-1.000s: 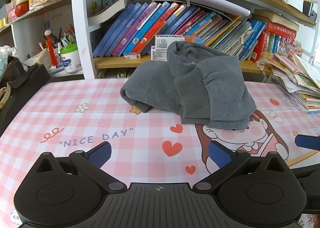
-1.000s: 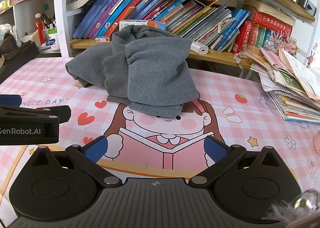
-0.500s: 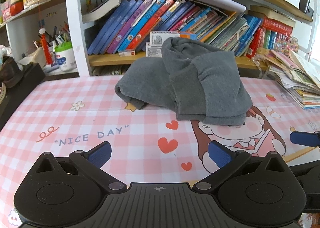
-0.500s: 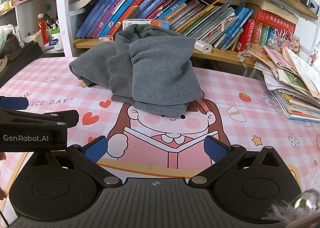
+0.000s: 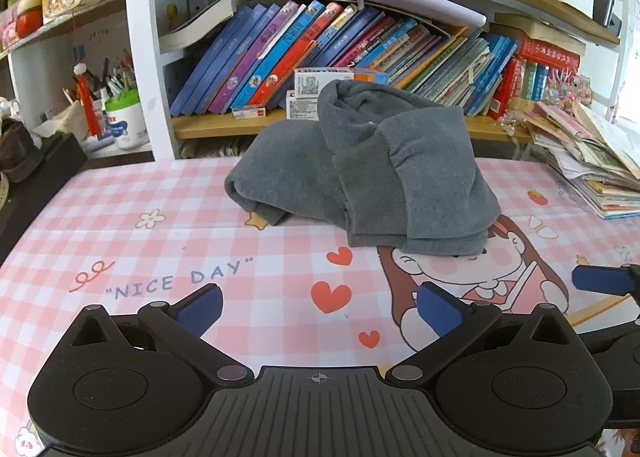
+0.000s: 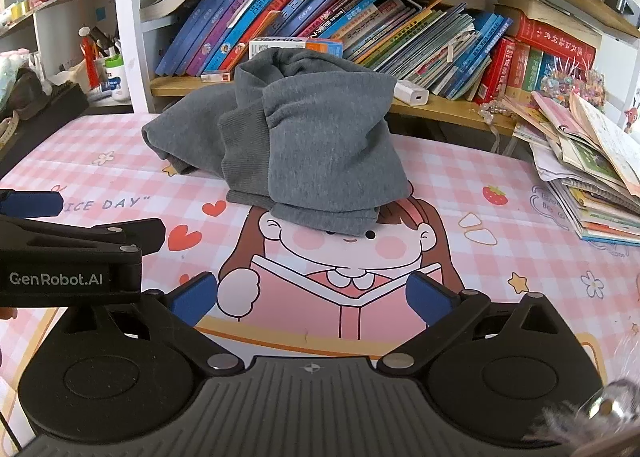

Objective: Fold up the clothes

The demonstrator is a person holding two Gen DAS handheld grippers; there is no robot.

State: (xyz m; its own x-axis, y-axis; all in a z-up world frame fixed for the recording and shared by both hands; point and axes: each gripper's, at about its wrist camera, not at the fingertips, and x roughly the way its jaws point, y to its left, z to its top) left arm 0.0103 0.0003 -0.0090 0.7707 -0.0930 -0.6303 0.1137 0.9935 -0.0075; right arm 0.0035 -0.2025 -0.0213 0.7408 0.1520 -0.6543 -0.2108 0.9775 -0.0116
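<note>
Crumpled grey garment (image 5: 372, 173) on table ahead, apart from both hand-held grippers, left (image 5: 318, 307) and right (image 6: 312, 297), jaws spread, empty

Black left gripper (image 5: 318, 311) and right gripper (image 6: 312, 297), blue-padded jaws, silver pivot screws, white "GenRobot.AI" lettering

Garment (image 5: 360, 173) on table (image 5: 120, 225), before bookshelf (image 5: 208, 129)

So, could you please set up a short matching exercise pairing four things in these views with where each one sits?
Things:
1. grey sweatshirt
2. stack of magazines
3. white pen cup
4. left gripper

Places:
A. far left shelf nook
B. right edge of the table
C. heaped mid-table
D. open above the tablecloth, short of the heap

Pairs: 1-C, 2-B, 3-A, 4-D
</note>
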